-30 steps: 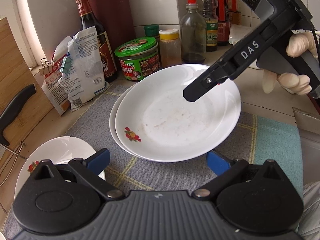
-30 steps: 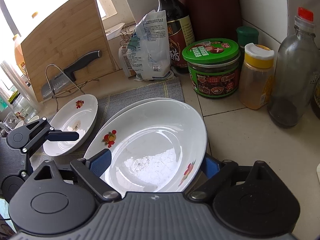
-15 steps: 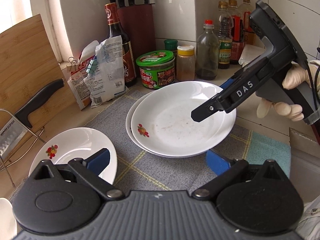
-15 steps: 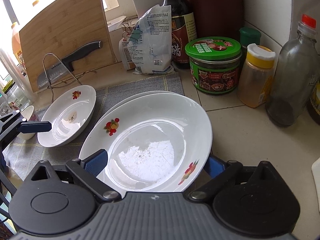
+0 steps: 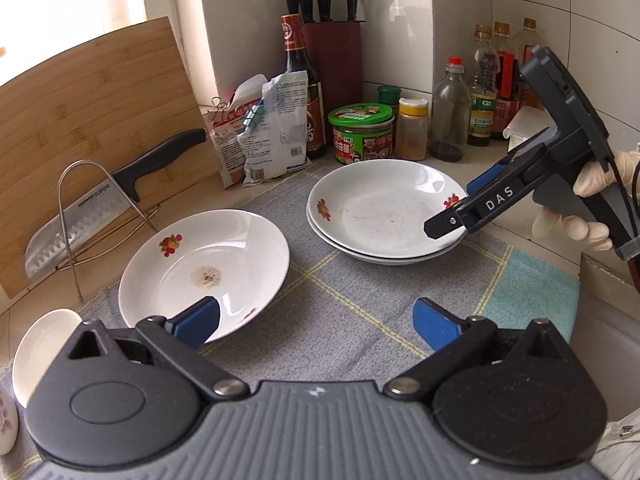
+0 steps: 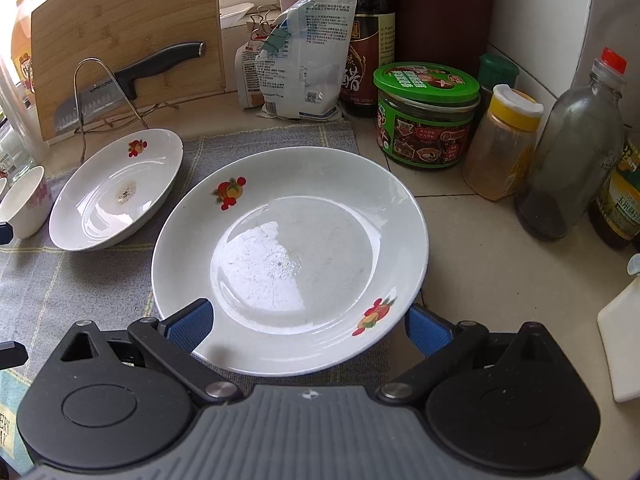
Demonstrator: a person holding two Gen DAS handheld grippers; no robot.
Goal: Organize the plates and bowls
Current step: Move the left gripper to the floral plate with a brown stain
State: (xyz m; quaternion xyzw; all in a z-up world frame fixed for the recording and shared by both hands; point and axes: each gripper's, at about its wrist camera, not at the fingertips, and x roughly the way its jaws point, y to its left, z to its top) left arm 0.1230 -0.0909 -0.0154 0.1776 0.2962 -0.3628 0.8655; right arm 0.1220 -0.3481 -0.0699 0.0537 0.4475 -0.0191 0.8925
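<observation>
On your far left sits a small bowl (image 5: 38, 344), then a single plate (image 5: 204, 268) under your empty, spread left gripper (image 5: 316, 322). The stacked plates (image 6: 290, 256) lie on the mat (image 5: 360, 292) between your right gripper (image 6: 306, 326) fingers, also spread.
</observation>
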